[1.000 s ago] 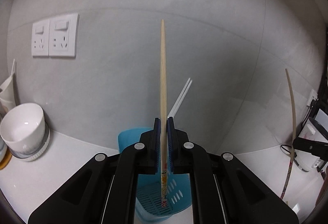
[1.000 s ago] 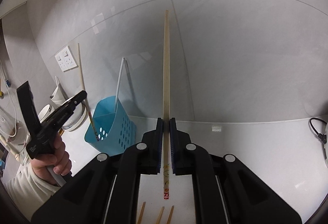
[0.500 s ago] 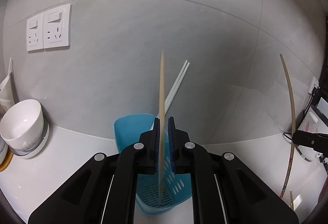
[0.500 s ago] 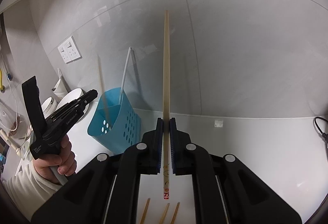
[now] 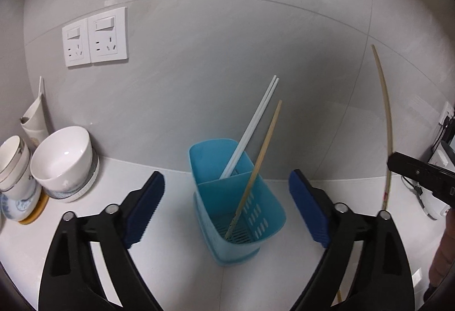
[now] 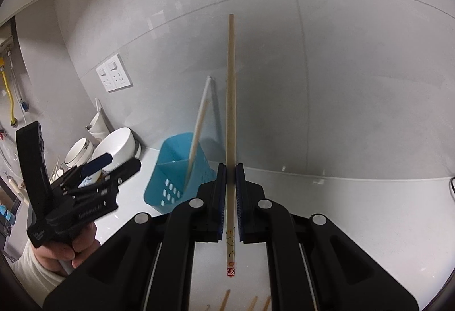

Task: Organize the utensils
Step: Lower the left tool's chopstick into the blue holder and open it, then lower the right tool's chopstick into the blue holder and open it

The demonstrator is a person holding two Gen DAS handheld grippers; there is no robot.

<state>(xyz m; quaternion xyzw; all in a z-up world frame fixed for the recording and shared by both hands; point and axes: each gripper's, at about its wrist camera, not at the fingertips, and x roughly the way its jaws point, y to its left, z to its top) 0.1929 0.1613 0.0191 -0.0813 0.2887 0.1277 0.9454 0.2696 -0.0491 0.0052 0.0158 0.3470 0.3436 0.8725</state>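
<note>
Left wrist view: the left gripper (image 5: 226, 207) has its jaws opening, spread wide with nothing pressed between the blue pads (image 5: 143, 211). The holder (image 5: 236, 203), a blue slotted tub, sits at frame centre between and just beyond the fingers, on the white counter (image 5: 170, 268). A wooden chopstick (image 5: 257, 169) stands free in its nearer compartment, leaning to the upper right, tip on the slotted floor. Two white chopsticks (image 5: 250, 129) lean the same way out of the farther compartment. At the left edge a white bowl (image 5: 64, 157) stands beside a cup (image 5: 14, 166).

Right wrist view: the right gripper (image 6: 231, 197) is clamped tight on another wooden chopstick, the held stick (image 6: 231, 112), which stands upright at frame centre, its printed end hanging below the pads. The holder is left of it, well apart. More sticks (image 6: 224, 301) lie on the counter at the bottom edge.
</note>
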